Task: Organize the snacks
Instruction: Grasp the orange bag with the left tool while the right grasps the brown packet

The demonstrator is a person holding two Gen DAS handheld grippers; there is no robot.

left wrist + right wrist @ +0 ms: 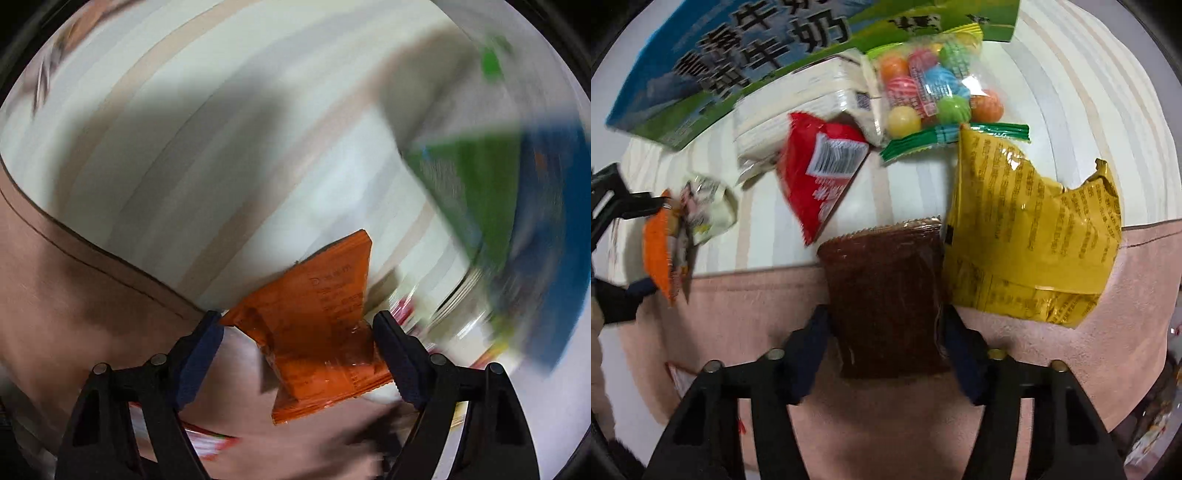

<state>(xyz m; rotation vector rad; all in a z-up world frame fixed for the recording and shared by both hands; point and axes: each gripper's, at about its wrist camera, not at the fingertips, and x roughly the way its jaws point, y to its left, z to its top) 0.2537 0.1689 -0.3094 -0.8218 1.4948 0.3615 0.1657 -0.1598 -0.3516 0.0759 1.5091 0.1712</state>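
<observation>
An orange snack packet (317, 332) sits crumpled between the fingers of my left gripper (298, 325), touching both pads; it stays sharp while the rest of that view is smeared. The right wrist view shows the same orange packet (657, 251) at the far left, between the left gripper's black fingers (617, 299), just above the cloth. My right gripper (885, 325) points down over a dark brown packet (886, 288), with both pads against the packet's sides. The brown packet lies across the seam between the striped cloth (1071, 110) and its pink border (738, 314).
A yellow bag (1027, 229) lies against the brown packet's right side. Behind are a red packet (820, 173), white packets (798, 107), a bag of coloured balls (931, 85) and a blue-green milk carton (738, 55). A small white packet (709, 206) lies beside the orange one.
</observation>
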